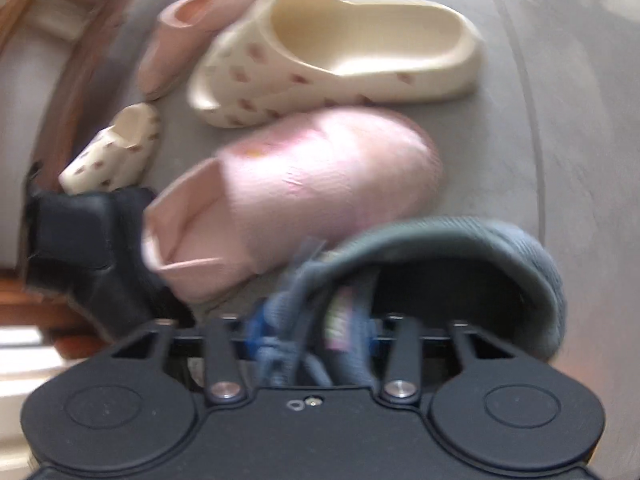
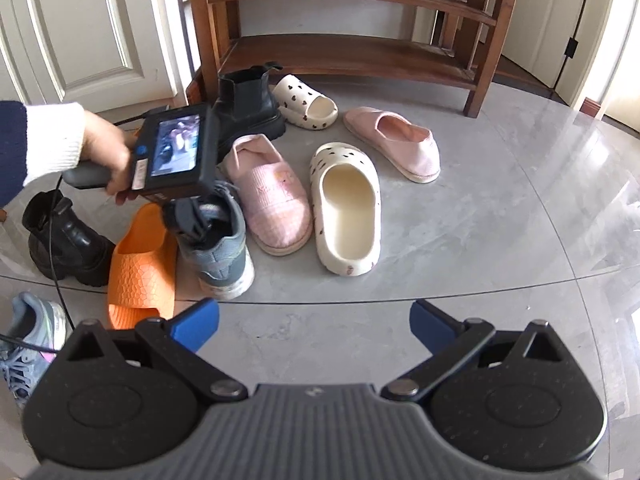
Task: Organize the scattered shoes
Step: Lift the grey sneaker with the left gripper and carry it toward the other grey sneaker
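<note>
Orange slide [image 2: 140, 264] only in right view; left tongs [image 1: 312, 340] grip grey sneaker [image 1: 460, 264]

No text, brand, number or sign could be read in either view. The pink quilted slipper [image 2: 272, 196] carried faint stitched marks and a small yellow patch on its upper, too small to make out. The tongue label [image 1: 340, 326] of the grey sneaker [image 2: 218, 240] showed pink and green colours but was blurred beyond reading. A sticker [image 2: 139, 170] on the device with a screen [image 2: 176, 152] in the person's hand bore print too fine to tell.
</note>
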`<act>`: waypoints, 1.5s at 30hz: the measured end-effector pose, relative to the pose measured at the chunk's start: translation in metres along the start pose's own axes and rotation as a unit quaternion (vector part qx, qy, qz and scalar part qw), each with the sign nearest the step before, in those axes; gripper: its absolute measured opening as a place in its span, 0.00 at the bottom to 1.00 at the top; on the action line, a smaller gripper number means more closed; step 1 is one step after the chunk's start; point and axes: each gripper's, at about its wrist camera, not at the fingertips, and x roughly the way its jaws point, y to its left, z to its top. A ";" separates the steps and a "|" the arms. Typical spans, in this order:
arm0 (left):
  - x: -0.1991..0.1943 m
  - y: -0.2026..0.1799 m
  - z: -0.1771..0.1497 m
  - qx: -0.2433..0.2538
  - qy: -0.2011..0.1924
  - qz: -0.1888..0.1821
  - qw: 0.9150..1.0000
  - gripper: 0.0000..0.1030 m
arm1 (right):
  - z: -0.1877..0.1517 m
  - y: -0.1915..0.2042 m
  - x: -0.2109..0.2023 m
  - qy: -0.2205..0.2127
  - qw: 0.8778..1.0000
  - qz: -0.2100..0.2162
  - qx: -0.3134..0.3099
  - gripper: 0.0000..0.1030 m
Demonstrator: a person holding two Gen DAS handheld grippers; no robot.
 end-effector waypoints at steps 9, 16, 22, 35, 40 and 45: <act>-0.029 0.002 -0.021 -0.065 -0.030 0.026 0.997 0.27 | -0.003 0.015 -0.013 -0.013 1.000 0.011 -0.012 1.00; -0.121 0.017 -0.043 -0.076 -0.085 0.056 0.992 0.26 | -0.006 0.030 -0.033 -0.032 0.999 0.019 -0.030 1.00; -0.224 0.032 -0.106 -0.076 -0.100 0.109 0.986 0.26 | -0.008 0.049 -0.060 -0.066 0.996 0.014 -0.066 1.00; -0.323 -0.033 -0.328 -0.113 0.005 0.117 0.987 0.26 | 0.001 0.153 -0.074 -0.058 0.971 0.049 -0.228 1.00; -0.277 -0.083 -0.394 -0.137 0.044 0.065 0.988 0.26 | 0.006 0.196 -0.065 -0.034 0.969 0.104 -0.222 1.00; -0.215 -0.123 -0.428 -0.147 0.069 0.017 0.987 0.26 | 0.001 0.229 -0.054 -0.010 0.967 0.113 -0.226 1.00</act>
